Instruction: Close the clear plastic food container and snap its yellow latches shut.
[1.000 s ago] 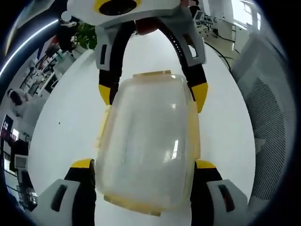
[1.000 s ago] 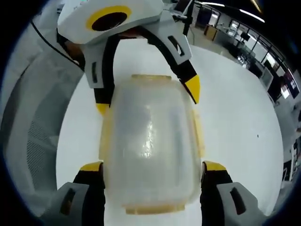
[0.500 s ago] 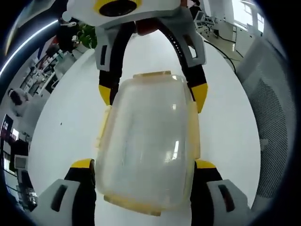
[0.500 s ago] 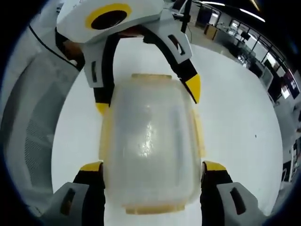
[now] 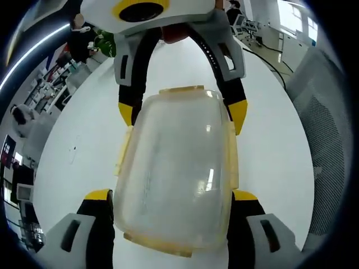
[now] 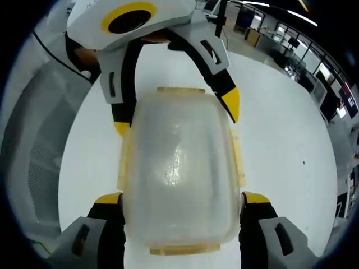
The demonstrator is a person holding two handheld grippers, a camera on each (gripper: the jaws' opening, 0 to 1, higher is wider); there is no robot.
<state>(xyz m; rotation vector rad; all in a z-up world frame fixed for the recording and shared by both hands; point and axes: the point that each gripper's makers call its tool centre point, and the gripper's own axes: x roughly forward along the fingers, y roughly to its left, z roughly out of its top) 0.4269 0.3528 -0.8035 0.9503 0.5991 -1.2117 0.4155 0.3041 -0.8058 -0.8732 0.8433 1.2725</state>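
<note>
The clear plastic container [image 5: 174, 168] lies on the white table [image 5: 84, 140] with its lid on and yellow latches along its rim, one on the long side [image 5: 232, 154] and one at the far end [image 5: 180, 89]. My left gripper [image 5: 171, 195] clamps the near end, a yellow-tipped jaw against each side. My right gripper [image 5: 181, 112] holds the far end the same way. In the right gripper view the container [image 6: 178, 168] sits between the right gripper [image 6: 182, 197] near me and the left gripper [image 6: 175, 115] beyond. A side latch [image 6: 238, 162] stands slightly out from the wall.
A grey mesh chair [image 5: 322, 140] stands beside the table's edge, also seen as the mesh chair [image 6: 31, 151] in the right gripper view. Bare white table [image 6: 280, 140] surrounds the container. Office desks and a green plant [image 5: 104, 42] lie beyond.
The background has slid a little as the cameras shifted. The container and both grippers keep the same hold and position.
</note>
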